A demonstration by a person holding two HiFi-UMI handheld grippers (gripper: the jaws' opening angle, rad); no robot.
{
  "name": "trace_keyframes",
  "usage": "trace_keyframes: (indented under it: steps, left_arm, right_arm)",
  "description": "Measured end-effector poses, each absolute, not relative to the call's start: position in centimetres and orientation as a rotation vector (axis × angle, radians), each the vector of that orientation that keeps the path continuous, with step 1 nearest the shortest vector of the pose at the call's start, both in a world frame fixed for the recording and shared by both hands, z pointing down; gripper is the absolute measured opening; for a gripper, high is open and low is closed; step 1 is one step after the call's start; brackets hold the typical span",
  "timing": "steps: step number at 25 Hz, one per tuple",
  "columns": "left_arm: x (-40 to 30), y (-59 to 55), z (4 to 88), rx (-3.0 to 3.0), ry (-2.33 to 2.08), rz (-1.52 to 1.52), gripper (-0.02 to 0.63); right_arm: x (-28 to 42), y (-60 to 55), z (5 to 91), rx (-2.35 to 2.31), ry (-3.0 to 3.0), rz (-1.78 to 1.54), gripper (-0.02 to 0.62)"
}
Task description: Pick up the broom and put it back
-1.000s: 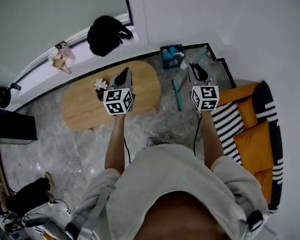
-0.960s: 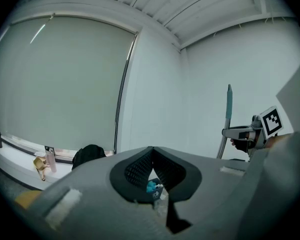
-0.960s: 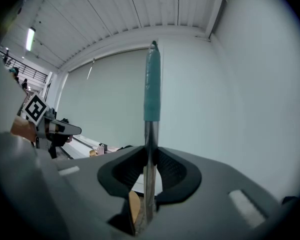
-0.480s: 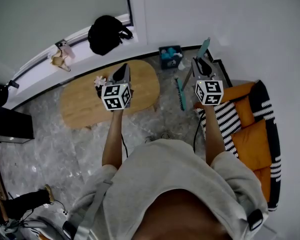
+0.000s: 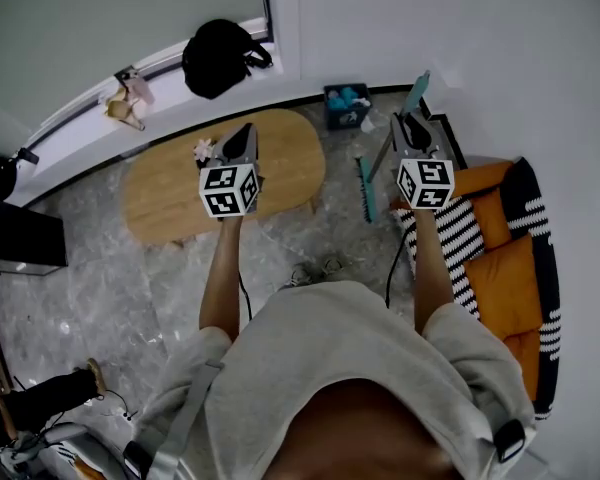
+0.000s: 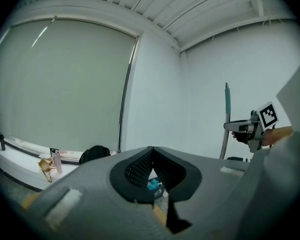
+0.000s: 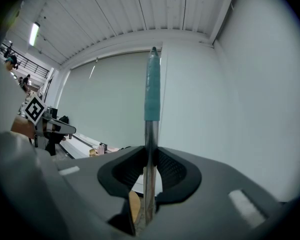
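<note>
Head view: right claw [image 5: 408, 130], clamping the broom [image 5: 365, 190], has neared the wall [image 5: 500, 48]; left claw [image 5: 242, 140] remains closed, empty.

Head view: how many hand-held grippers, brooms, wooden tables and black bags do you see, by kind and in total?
Hand-held grippers: 2 (left hand-held gripper, right hand-held gripper)
Broom: 1
Wooden table: 1
Black bag: 1
Total: 5
</note>
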State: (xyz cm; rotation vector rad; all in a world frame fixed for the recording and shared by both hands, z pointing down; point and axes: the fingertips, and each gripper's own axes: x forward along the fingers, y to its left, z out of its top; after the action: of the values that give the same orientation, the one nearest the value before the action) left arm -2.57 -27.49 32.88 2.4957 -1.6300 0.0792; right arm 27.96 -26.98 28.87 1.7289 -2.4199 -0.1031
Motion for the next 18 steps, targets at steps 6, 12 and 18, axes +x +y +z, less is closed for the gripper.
trace_keyframes:
  steps: [6,12,18]
  left_arm:
    - [-2.9,-26.3,32.4,2.46,-1.709,0.085,0.003]
    - [-1.8,-23.7,32.5,2.381,-1.815,0.114,0.003]
    - [0.2,-20.4,32.7,2.311,-1.902,0.14,0.004]
  right_arm:
    - [27.3,-26.4,30.3,1.641,-2.473,-0.079,0.08]
    - [27.1,-25.6,31.8,1.482,-2.58,-0.036,0.08]
    - [26.8,-24.9,33.1,1.322,-2.662,-0.01,0.08]
